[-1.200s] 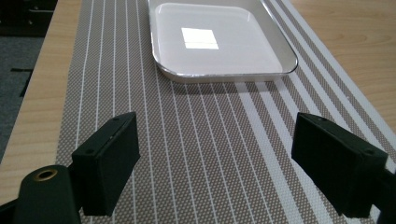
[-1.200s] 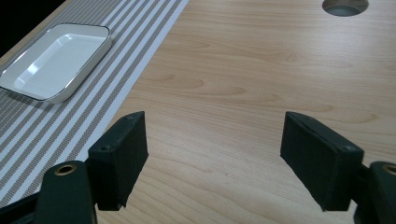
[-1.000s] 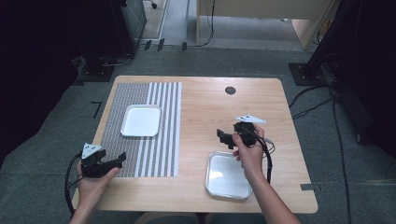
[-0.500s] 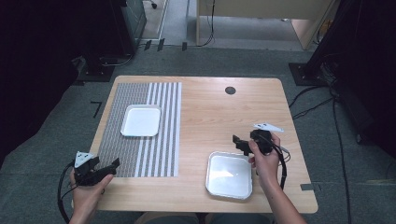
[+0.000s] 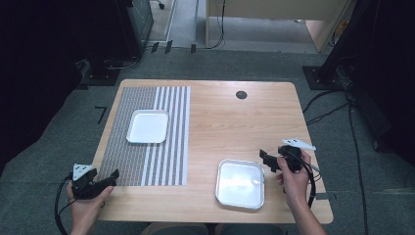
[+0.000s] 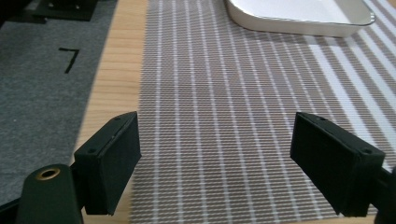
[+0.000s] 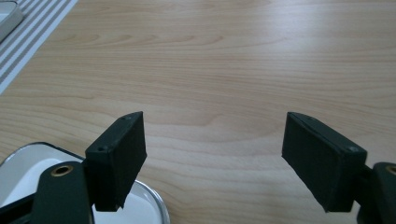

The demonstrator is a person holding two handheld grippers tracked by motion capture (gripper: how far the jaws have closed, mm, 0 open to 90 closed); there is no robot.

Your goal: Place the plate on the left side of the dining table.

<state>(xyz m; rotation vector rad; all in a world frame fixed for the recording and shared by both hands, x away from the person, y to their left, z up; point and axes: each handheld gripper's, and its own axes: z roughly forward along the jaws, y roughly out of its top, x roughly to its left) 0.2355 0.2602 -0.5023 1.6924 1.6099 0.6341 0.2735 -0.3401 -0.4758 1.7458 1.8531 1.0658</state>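
While both claws stand open and empty, the work in hand looks like a reach for the metal tray (image 5: 240,183), which lies flat on the bare wood just beside the right claw (image 5: 264,159), on its lower left in the high view. In the right gripper view a rounded corner of the tray (image 7: 140,205) sits under the left-hand jaw, with bare counter (image 7: 224,93) ahead of and between the jaws, so the claw is pointed past the tray's edge, not at it.

To take the tray well, I judge that the right claw should turn toward the near rim and come in low, one jaw over the lip and one beneath or outside it, since the rim is thin and the tray lies flush on the wood. A grip at the middle of a side would keep it from swinging; a corner grip risks a tilt.

The left claw (image 5: 111,176) hovers over the near left edge of the striped placemat (image 6: 224,116), jaws wide with only mat between them. The white tray (image 6: 299,14) rests on the mat well ahead of it. That claw could steady or receive, but it should stay off the mat so the weave does not drag.
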